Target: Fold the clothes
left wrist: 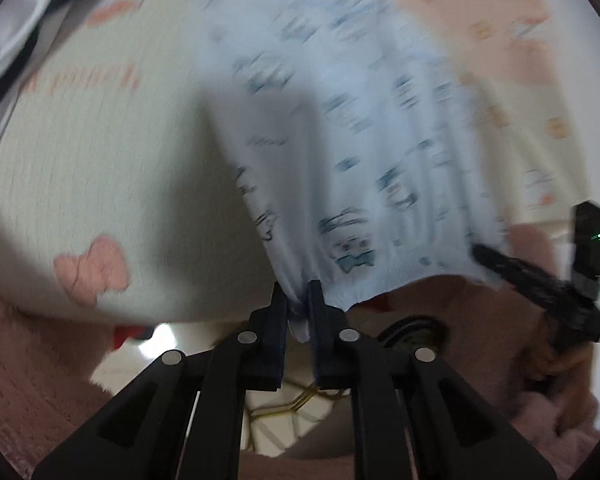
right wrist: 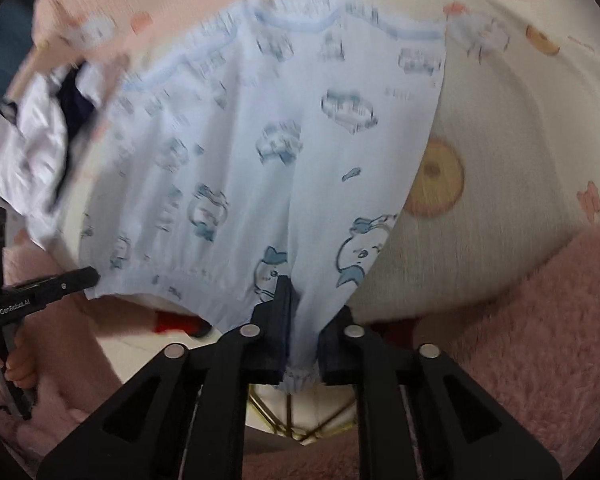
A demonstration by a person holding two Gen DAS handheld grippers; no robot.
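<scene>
A light blue garment [left wrist: 360, 140] printed with blue cartoon animals lies spread over the bed, its near hem lifted. My left gripper [left wrist: 296, 300] is shut on a bunched bit of that hem at the garment's left corner. In the right wrist view the same garment [right wrist: 260, 140] hangs from my right gripper [right wrist: 304, 320], whose jaws are shut on a fold of the hem at the right corner. Each view shows the other gripper at the opposite end of the hem: the right gripper [left wrist: 480, 252] and the left gripper [right wrist: 88, 276]. Both views are blurred.
The cream bedsheet [left wrist: 100, 180] has pink bows and donut prints [right wrist: 436, 180]. A heap of white and dark clothes [right wrist: 40, 132] lies at the far left of the bed. Pink fluffy sleeves [right wrist: 540, 320] frame the near edge. Tiled floor [right wrist: 300, 420] shows below the bed edge.
</scene>
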